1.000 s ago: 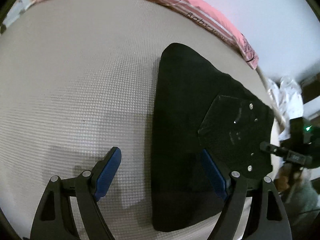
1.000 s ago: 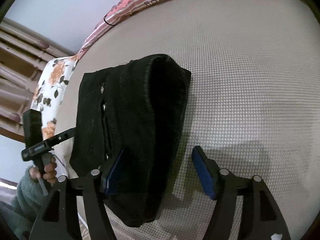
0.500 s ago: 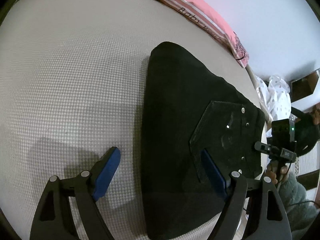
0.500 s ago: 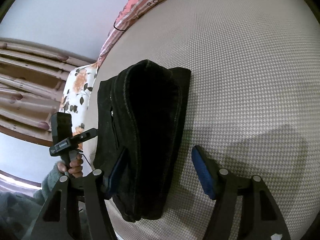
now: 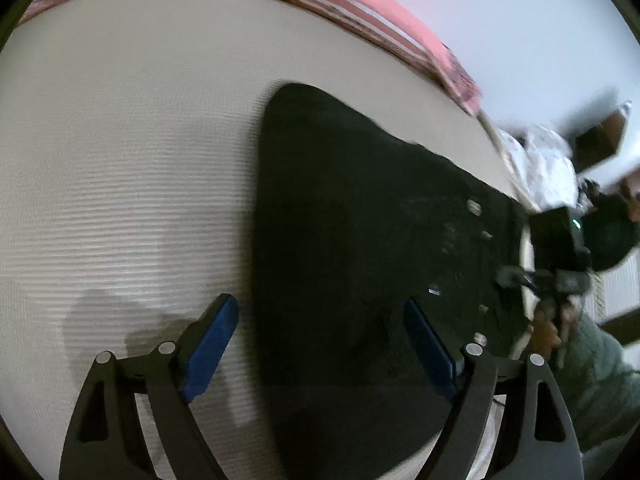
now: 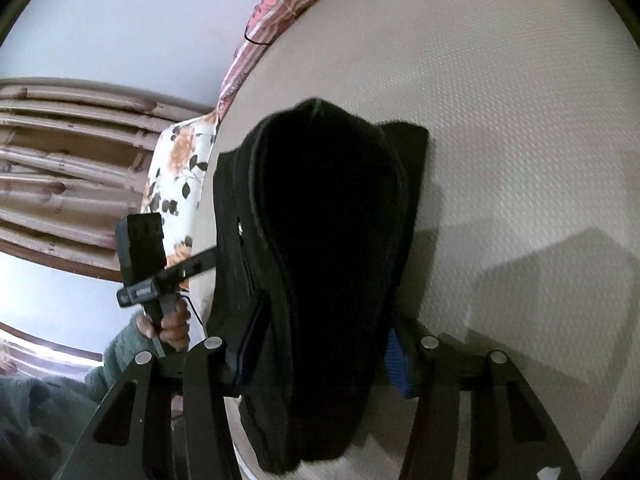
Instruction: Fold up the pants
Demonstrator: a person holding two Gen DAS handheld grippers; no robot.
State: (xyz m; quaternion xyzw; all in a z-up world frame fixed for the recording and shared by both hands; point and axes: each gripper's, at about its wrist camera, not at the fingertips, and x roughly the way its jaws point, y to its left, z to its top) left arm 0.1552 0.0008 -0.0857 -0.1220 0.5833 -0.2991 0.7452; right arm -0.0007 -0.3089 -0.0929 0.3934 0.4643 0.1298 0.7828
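Black pants lie folded on a beige mattress, near its right edge. My left gripper hovers open over the fold's left edge: one blue pad is above the bare mattress, the other above the black cloth. In the right wrist view the pants bulge up as a thick bundle. My right gripper has that bundle between its blue pads and its jaws are closing; both pads touch the cloth. A hand in a green sleeve holds the left gripper's handle at the mattress edge.
Pink striped bedding runs along the mattress's far edge below a pale wall. A floral pillow and ribbed curtains lie beyond the mattress's side. White cloth is heaped off the right edge.
The right jaws have narrowed onto the pants bundle, which now fills the gap between them. The right view has tilted. The left gripper drifted slightly and stays open.
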